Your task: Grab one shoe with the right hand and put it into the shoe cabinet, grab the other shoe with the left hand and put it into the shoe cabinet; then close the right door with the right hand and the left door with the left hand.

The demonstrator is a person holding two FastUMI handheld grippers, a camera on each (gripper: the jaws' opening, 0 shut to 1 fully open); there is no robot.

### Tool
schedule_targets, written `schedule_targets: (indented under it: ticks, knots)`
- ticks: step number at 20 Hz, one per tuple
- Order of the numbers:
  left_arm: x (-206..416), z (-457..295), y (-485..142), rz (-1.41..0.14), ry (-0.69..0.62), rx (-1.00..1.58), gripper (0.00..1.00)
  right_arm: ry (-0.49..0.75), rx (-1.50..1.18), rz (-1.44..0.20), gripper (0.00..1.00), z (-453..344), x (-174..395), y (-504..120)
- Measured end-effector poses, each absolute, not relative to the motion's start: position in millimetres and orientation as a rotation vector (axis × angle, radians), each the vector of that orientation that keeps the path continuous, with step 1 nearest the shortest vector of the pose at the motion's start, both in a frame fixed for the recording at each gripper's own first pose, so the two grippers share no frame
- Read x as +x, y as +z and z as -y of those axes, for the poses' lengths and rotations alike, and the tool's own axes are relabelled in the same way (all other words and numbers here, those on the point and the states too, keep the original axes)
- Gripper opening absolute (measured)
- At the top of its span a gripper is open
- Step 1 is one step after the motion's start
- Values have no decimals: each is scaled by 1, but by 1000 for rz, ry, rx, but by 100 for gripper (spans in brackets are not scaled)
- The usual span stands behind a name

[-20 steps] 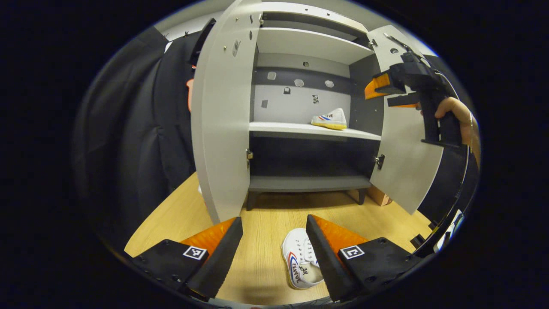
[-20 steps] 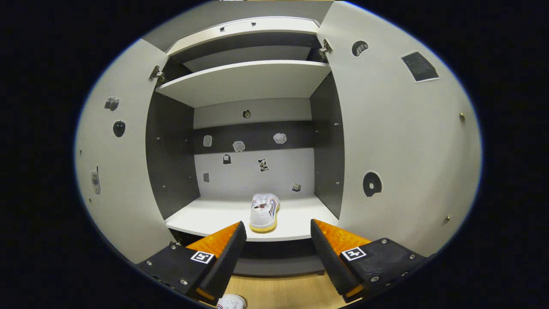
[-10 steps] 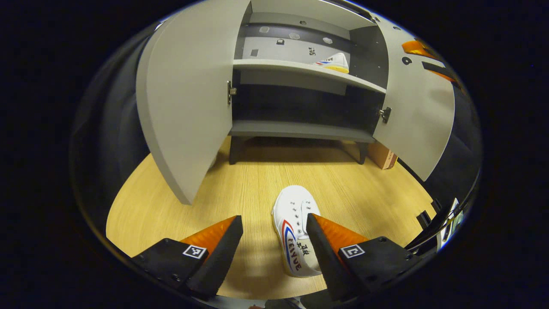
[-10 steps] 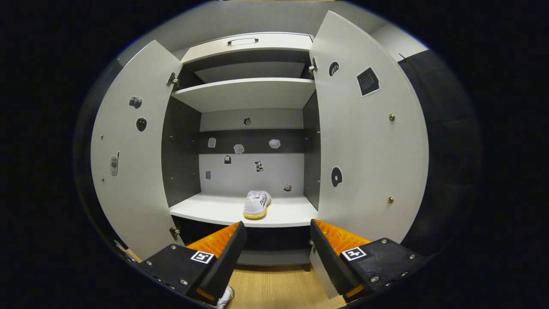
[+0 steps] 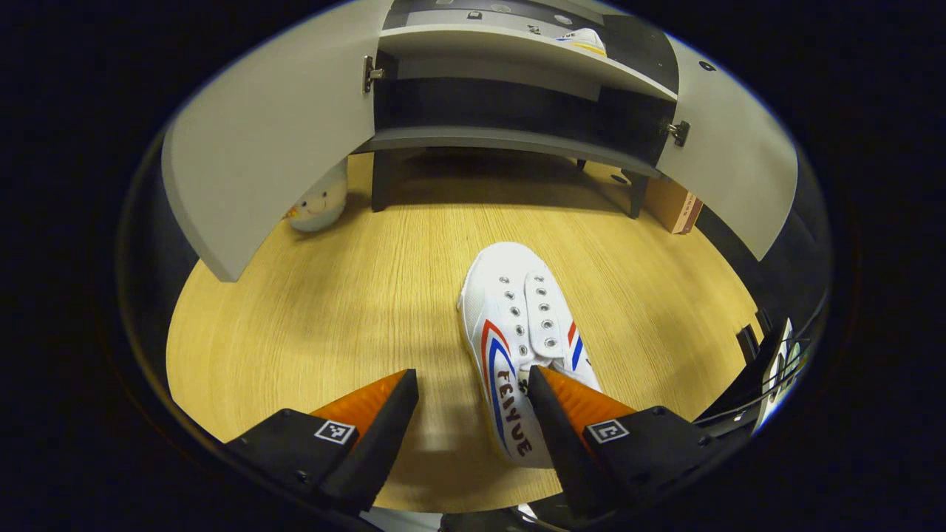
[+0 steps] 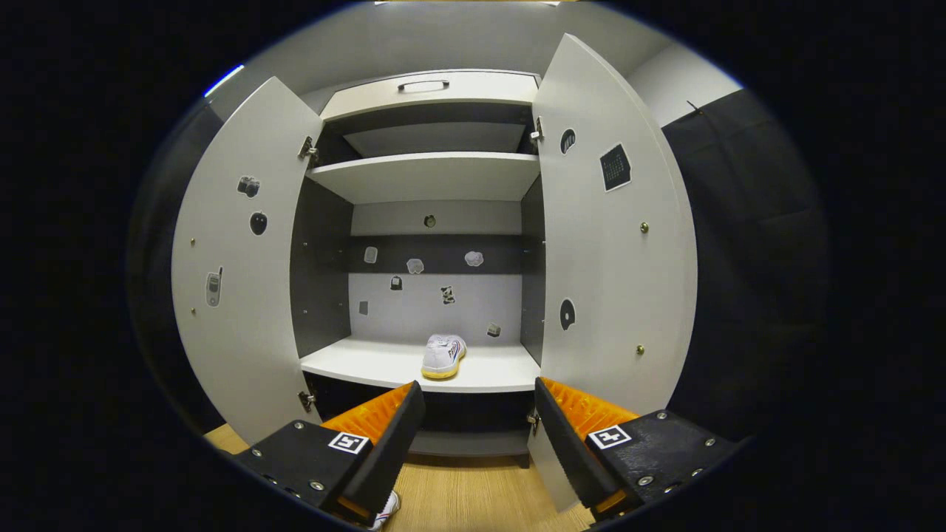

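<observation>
L gripper [image 5: 473,414]: jaws spread wide, gripping nothing. Over the last sec. its view has tipped from the cabinet front down to the floor; the second shoe [image 5: 517,340], earlier a sliver low between the fingers, now lies large just ahead, heel end at the right-hand finger, toe pointing away toward the cabinet [image 5: 510,140]. Shoe rests flat on the wood floor [image 5: 332,310], not yet touched as far as can be told. Ahead-left, past the left door [image 5: 273,155], a small plush toy [image 5: 319,207] sits on the floor; ahead-right, a cardboard box [image 5: 676,210] by the cabinet leg.

R gripper [image 6: 477,428]: jaws apart, empty. It has backed off from the cabinet; both doors now show in full, left door [image 6: 244,281] and right door [image 6: 613,266] swung open. First shoe [image 6: 443,356] sits on the middle shelf [image 6: 355,366], straight ahead beyond the fingertips, standing free.

Assessment: R-hand placement looks done, R gripper withdrawn. L-hand pick is the step in hand; approx. a third along. Next: L gripper needs to straddle the shoe's sides before closing. Doors remain open.
</observation>
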State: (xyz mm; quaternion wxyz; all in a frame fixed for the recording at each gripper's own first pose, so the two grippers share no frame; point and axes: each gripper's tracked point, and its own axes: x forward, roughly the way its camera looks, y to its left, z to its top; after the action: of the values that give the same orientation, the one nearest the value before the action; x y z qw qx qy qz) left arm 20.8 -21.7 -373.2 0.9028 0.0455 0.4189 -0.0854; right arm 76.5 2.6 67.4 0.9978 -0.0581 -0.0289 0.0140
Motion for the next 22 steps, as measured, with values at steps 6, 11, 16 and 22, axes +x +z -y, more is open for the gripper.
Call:
schedule_targets:
  ticks: [6,11,16,22]
  knots:
    - [20,43,-391,-926,-235,104,37,-13,-109,74,92,-1,64,66]
    - [22,37,-390,-972,-187,122,8,-3,-107,85,92,-5,57,74]
    - [31,29,-371,-959,-159,91,6,9,-150,103,92,-9,52,69]
    - [55,19,-280,-823,-183,36,6,21,-155,85,92,-12,50,52]
